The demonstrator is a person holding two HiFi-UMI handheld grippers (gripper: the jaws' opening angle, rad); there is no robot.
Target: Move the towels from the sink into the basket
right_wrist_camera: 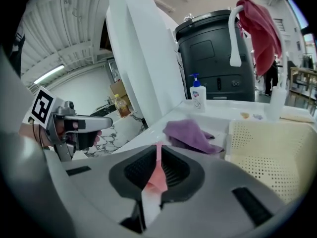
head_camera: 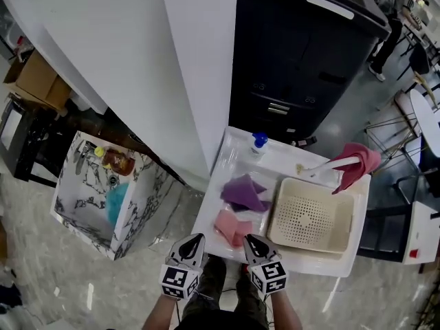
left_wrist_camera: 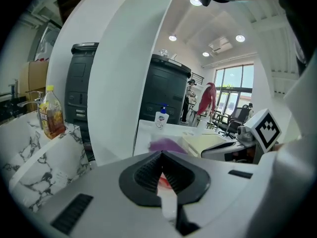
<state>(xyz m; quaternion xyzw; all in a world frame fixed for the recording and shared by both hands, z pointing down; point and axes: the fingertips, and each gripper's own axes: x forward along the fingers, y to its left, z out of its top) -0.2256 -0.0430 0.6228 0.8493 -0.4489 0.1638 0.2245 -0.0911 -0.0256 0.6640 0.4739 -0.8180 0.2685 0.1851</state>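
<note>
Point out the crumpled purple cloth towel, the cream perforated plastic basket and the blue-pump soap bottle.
Crumpled purple cloth towel (head_camera: 244,193): head view, middle folds.
Cream perforated plastic basket (head_camera: 306,220): head view, bare floor.
Blue-pump soap bottle (right_wrist_camera: 198,99): right gripper view, labelled body.

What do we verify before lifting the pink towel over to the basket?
1. Right gripper tongs closed on the pink towel: ok.
2. Left gripper tongs closed, pink cloth in the slit: ok.
3. Basket empty, top open: ok.
4. Purple towel not touching the pink towel: cannot tell.
5. Red towel on the faucet hangs off the basket's middle: ok.
</note>
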